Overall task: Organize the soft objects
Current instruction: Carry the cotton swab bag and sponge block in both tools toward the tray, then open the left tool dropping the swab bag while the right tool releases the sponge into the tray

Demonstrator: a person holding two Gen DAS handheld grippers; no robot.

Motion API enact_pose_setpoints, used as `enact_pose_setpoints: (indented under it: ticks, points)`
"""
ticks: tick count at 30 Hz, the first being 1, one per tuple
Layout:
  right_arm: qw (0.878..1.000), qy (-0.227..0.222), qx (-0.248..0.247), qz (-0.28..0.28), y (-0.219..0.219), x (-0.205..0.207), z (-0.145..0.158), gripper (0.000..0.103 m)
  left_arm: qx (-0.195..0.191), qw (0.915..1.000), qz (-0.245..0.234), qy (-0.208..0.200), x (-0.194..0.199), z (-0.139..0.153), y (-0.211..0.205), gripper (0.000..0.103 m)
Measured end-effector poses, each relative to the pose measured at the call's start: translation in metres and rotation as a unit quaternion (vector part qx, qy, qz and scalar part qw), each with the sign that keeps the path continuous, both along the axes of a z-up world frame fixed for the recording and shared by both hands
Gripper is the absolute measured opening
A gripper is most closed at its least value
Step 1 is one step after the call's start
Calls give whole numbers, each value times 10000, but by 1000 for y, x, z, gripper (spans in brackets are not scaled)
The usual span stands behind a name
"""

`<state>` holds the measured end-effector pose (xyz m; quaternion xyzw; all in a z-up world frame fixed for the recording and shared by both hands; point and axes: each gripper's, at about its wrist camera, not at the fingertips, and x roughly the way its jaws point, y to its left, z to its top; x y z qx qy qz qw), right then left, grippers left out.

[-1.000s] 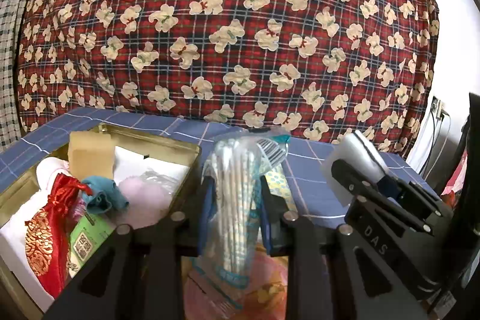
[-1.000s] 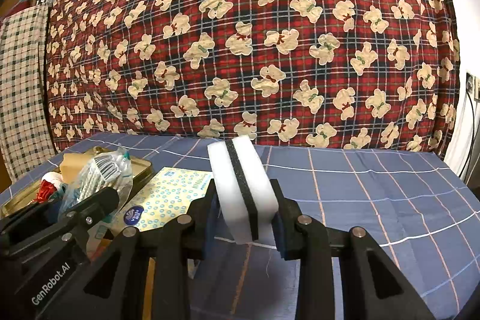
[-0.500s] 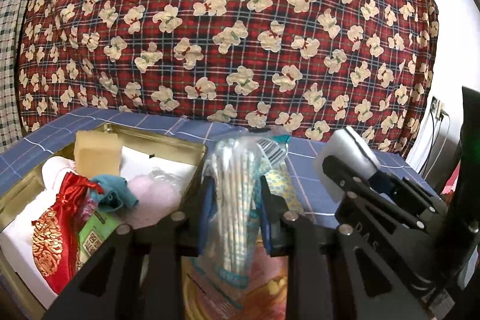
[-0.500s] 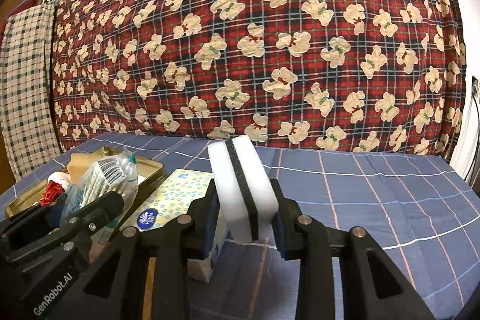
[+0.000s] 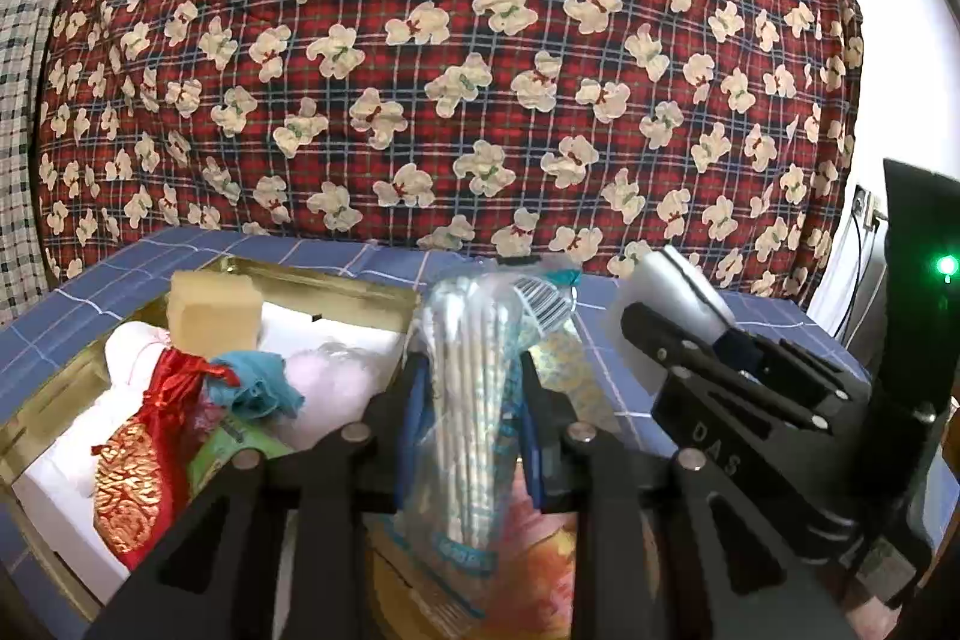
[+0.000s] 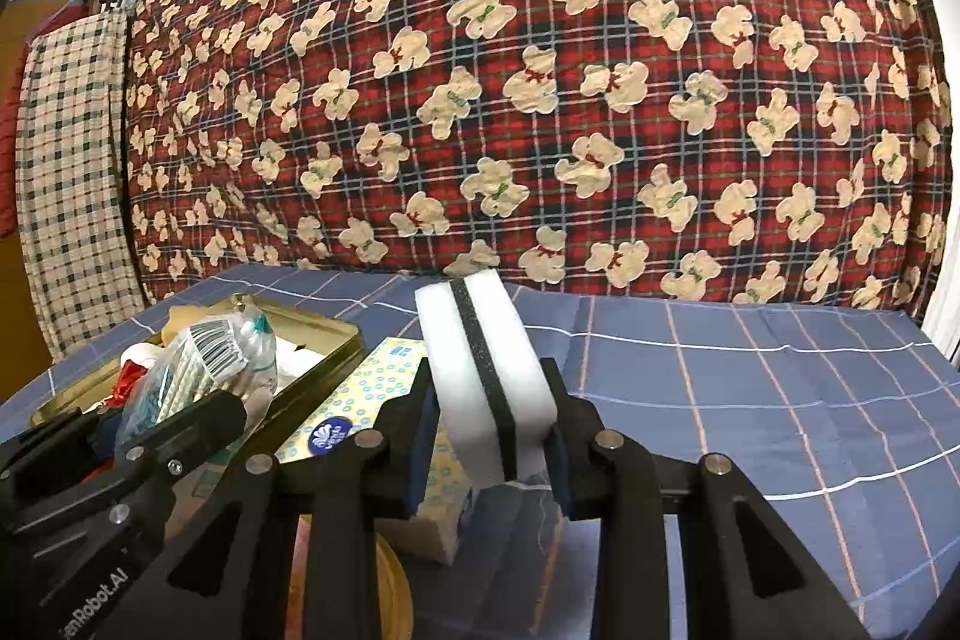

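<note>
Left of the tissue box (image 6: 366, 412) sits the gold tin (image 5: 360, 295), already crowded with soft items. Just right of that tin, the left gripper (image 5: 468, 400) is clamped on a plastic packet (image 5: 474, 400); lower it into the tin's free corner before releasing. Above the tissue box, the right gripper (image 6: 489, 418) squeezes a white sponge (image 6: 480, 370). The packet's contents are unreadable.
</note>
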<state>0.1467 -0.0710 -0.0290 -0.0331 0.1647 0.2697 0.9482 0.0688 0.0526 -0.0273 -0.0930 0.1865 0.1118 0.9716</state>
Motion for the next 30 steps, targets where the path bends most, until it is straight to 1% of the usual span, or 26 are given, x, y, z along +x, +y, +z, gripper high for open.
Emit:
enact_pose_setpoints:
  ticks: [4, 7, 11, 16, 20, 25, 28, 30]
  points:
    - [9998, 102, 10, 154, 7, 1, -1, 34, -10, 10000, -23, -63, -11, 10, 8, 26]
    - [9996, 82, -24, 268, 16, -2, 2, 34, -70, 9998, 42, -193, -24, 22, 19, 26]
    - [9988, 54, 42, 489, 29, -10, 16, 34, -35, 9993, 247, -275, -41, 39, 41, 26]
    - [9964, 55, 106, 841, 53, -23, 35, 34, -33, 9985, 506, -191, -53, 49, 70, 26]
    - [9940, 25, 38, 1094, 76, -34, 45, 34, -52, 9975, 694, -88, -59, 49, 89, 26]
    - [9914, 10, -96, 1302, 100, -43, 52, 34, -90, 9958, 908, 74, -62, 43, 110, 26]
    - [9904, 103, -192, 1362, 115, -43, 54, 34, -147, 9947, 1008, 166, -64, 38, 121, 26]
    - [9894, 254, -253, 1408, 126, -40, 54, 34, -160, 9939, 1071, 219, -66, 35, 127, 26]
